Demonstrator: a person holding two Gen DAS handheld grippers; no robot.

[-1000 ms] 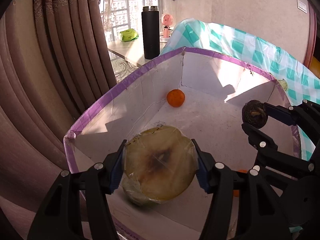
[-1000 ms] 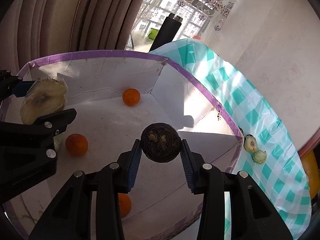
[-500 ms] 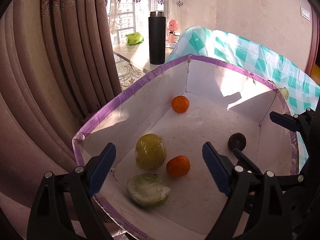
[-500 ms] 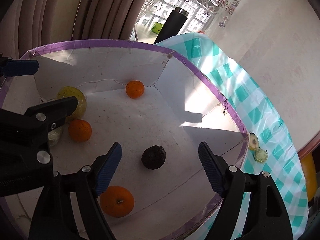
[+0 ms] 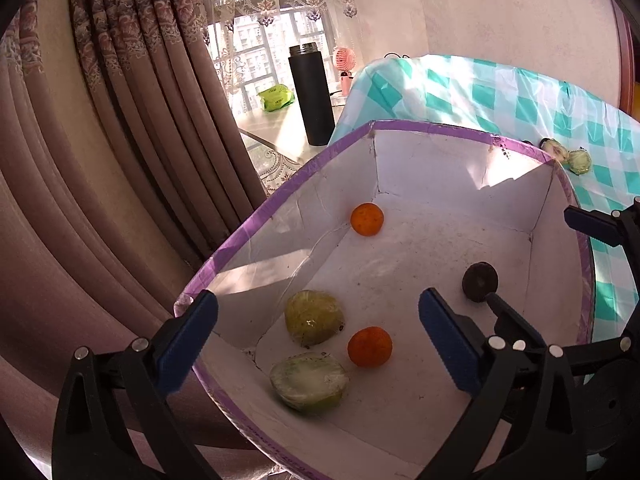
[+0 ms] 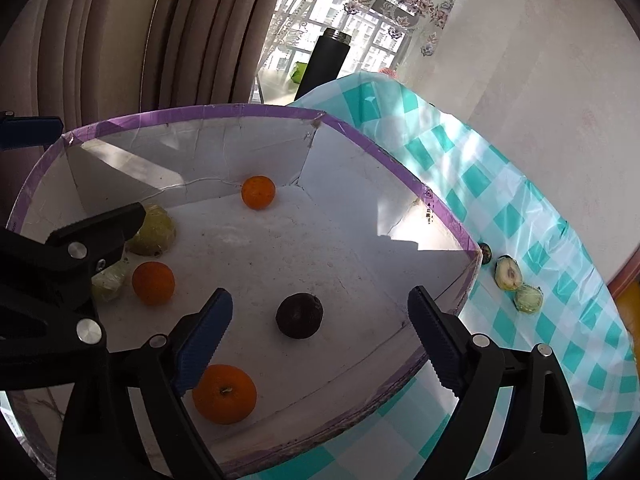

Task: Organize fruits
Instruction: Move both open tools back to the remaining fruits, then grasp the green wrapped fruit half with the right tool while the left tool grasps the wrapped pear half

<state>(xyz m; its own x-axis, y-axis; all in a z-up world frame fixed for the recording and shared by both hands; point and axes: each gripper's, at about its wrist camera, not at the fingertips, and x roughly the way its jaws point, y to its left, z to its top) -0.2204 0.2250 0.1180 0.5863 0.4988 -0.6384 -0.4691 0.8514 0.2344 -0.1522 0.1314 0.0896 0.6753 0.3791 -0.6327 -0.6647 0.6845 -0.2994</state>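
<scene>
Both grippers now spread wide, empty: left gripper (image 5: pixel 318 338) has dropped the yellow-green fruit half (image 5: pixel 313 317) into the box (image 5: pixel 280 196); right gripper (image 6: pixel 320 334) released the dark fruit (image 6: pixel 299 315) onto box floor.

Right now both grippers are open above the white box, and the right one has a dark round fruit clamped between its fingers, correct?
Not quite. The right gripper is open and empty; the dark round fruit lies loose on the floor of the box, as the right wrist view shows. The left gripper is open too.
</scene>
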